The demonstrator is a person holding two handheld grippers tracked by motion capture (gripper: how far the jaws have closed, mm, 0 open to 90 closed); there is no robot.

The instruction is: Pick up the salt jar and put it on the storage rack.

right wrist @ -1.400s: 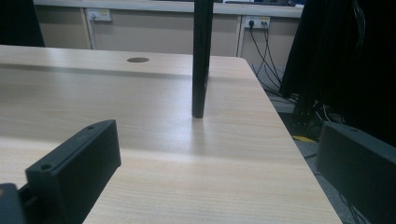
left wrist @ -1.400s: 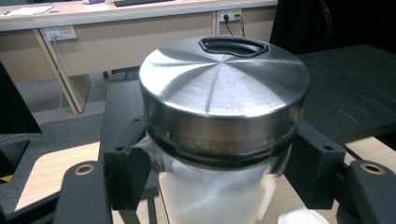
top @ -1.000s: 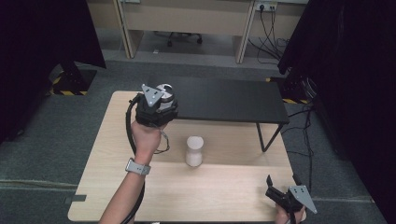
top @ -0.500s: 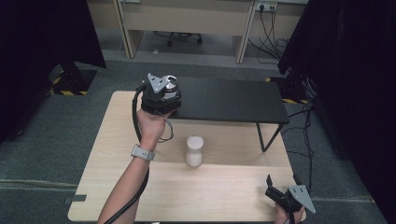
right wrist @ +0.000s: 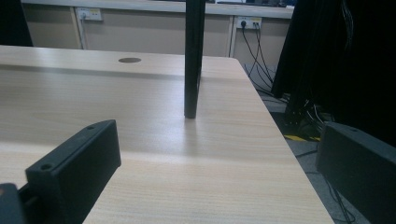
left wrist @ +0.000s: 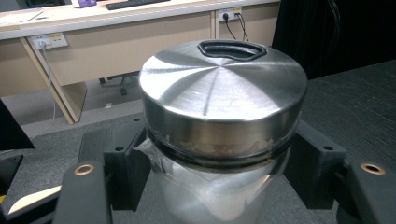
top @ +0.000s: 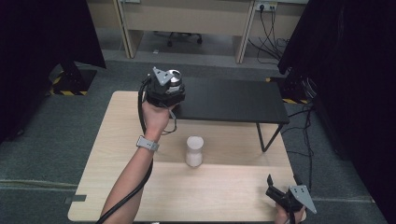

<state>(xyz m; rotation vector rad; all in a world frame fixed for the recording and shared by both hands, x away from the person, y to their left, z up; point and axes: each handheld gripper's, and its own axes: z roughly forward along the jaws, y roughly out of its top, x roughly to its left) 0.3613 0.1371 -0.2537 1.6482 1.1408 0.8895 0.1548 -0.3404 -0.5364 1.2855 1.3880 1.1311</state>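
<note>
vs 1 s ago, left gripper (top: 172, 82) moved farther + right w/ the jar (left wrist: 219, 126), now over near-left edge of black shelf (top: 233, 100). jaws pinch its clear body under a brushed steel lid (left wrist: 223, 88). right gripper (top: 276, 192) spread, low at table's (top: 116, 140) near-right corner.

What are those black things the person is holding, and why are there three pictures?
They are tongs, squeezing tools with two black jaws, one in each hand. One picture comes from a camera above the wooden table. The others come from little cameras riding on each tool. The left tongs squeeze a clear jar with a shiny metal lid over the black shelf. The right tongs wait open at the table's near corner, holding nothing. A white container stands on the table.
</note>
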